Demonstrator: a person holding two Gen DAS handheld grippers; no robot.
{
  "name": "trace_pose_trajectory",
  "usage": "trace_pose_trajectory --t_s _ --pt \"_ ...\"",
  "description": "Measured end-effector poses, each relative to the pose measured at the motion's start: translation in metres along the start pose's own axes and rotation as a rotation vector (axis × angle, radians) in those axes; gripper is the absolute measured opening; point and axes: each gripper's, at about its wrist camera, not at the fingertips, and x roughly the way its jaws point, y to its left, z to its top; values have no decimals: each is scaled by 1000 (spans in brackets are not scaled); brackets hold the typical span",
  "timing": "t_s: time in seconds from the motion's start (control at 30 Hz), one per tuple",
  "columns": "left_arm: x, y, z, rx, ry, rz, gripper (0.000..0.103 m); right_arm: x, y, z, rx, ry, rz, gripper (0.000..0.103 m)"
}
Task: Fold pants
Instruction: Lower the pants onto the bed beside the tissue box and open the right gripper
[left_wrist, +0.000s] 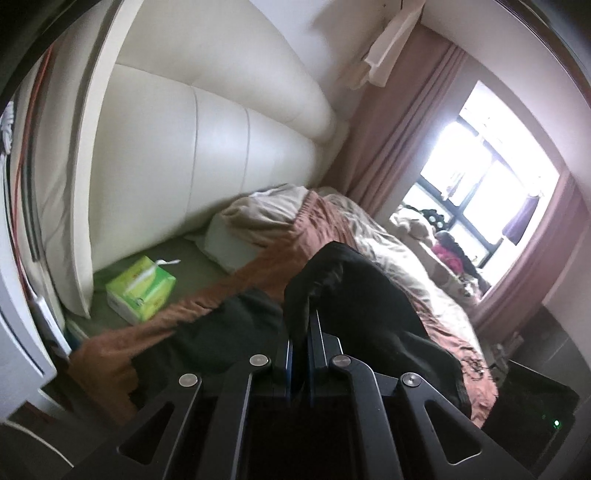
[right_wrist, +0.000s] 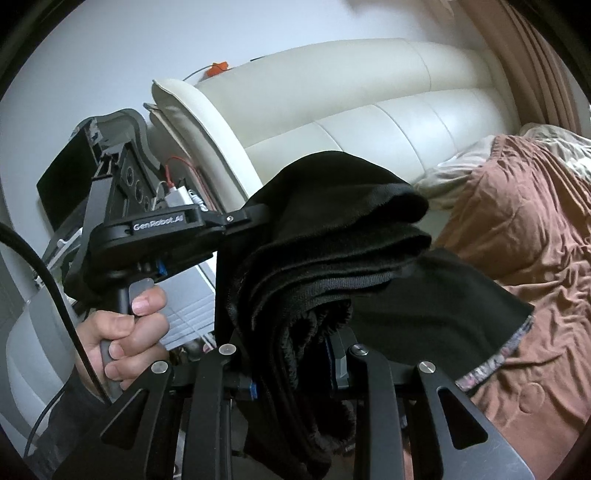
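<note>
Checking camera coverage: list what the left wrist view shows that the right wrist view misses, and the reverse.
Only the left wrist view shows the green tissue box, window and pillow. Only the right wrist view shows the left gripper from outside, shut on cloth, and the hand on its handle. Both show the black pants, brown blanket and cream headboard.

Left hand-held gripper (right_wrist: 255, 216): matte black body, white "GenRobot.AI" lettering, blue trim, black cable trailing below. Right hand-held gripper (right_wrist: 295, 354): black linkage arms with triangular cut-outs, round silver pivot screws, blue-edged fingers. Left hand (right_wrist: 125, 339): dark grey sleeve at wrist.
</note>
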Motion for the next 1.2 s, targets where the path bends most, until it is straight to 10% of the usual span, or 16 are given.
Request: trace_pose_trajectory --t_s 0.9,1.2 --pt "240 19 4 55 321 157 8 99 -135 3 289 52 -71 22" --pt "202 47 2 28 305 274 13 115 -184 -9 445 133 -17 45"
